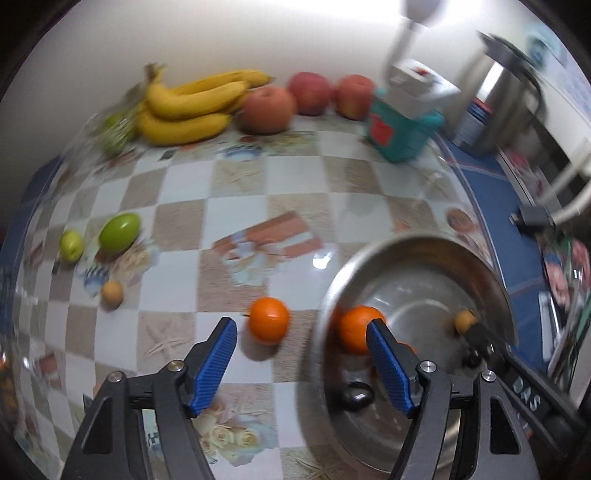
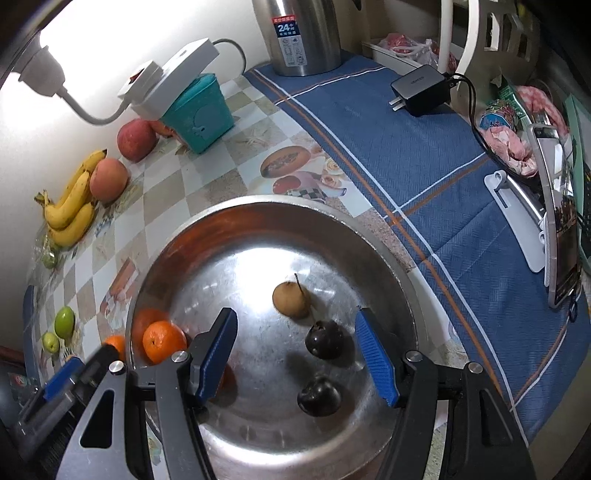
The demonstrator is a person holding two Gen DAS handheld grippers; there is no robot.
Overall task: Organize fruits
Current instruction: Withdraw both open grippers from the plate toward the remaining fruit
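Note:
My left gripper is open above the checked tablecloth, just left of the steel bowl. An orange lies on the cloth just beyond its left finger, untouched. My right gripper hangs open over the bowl with nothing between its pads. Inside the bowl are an orange, a small brown fruit and two dark plums. Loose on the cloth are two green fruits and a small tan fruit.
Bananas and three red apples line the back wall. Next to them a teal box carries a white power strip. A steel flask, a black charger and a phone on a stand occupy the blue cloth on the right.

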